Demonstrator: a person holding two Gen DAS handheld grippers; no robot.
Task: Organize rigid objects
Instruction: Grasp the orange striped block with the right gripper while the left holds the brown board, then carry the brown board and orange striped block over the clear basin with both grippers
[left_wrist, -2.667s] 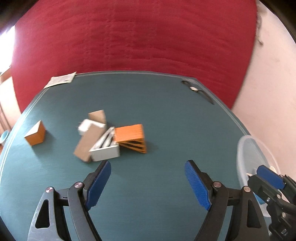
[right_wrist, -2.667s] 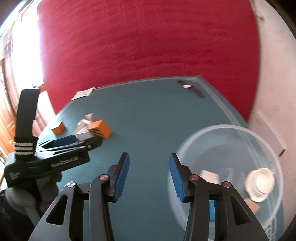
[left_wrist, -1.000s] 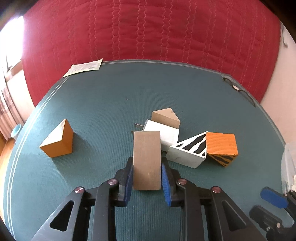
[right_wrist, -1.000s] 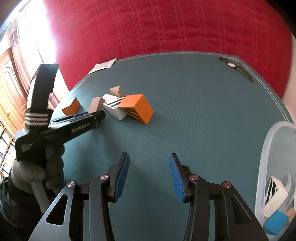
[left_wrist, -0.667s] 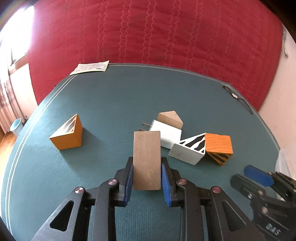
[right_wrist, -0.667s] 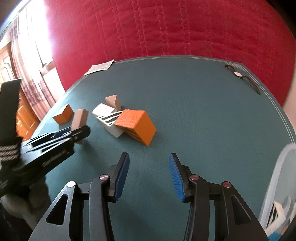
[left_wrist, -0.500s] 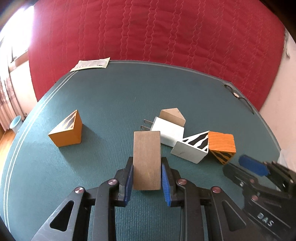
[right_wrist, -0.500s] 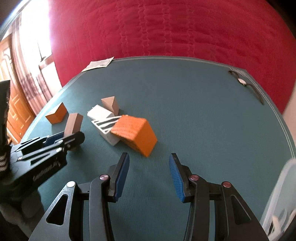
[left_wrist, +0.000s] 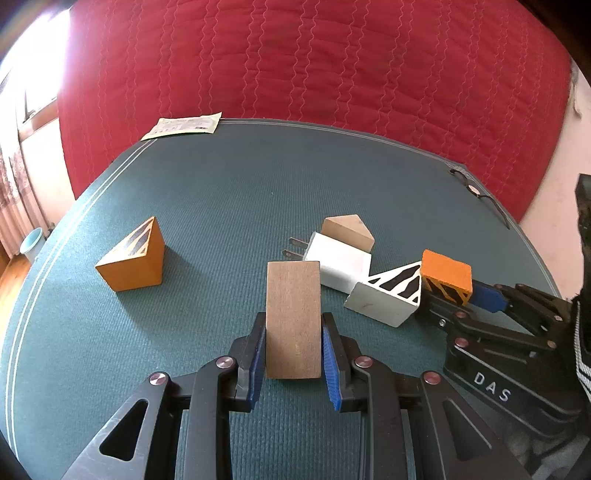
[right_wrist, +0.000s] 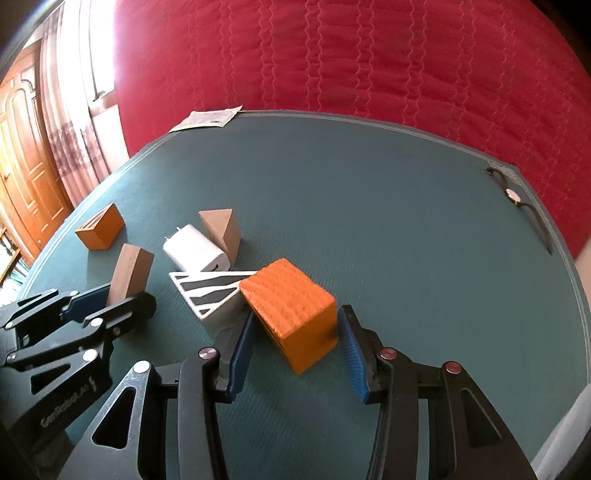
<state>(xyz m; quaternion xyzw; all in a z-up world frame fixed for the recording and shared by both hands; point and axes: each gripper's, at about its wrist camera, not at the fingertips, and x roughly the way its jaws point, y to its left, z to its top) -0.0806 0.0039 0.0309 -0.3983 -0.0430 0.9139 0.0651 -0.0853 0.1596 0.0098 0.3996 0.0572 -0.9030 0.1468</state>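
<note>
Brown block (left_wrist: 293, 319) clamped in left hand-held gripper (left_wrist: 293, 354). Right hand-held gripper (right_wrist: 295, 347) spread wide around orange block (right_wrist: 291, 308), not closed. Other pieces loose on bench (right_wrist: 369, 206); most sorting judged left.

Both wrist cameras sit low and close, facing the red quilt (left_wrist: 314, 66). They share the white charger (left_wrist: 340, 264) cluster; the right camera probably stands to its right.
</note>
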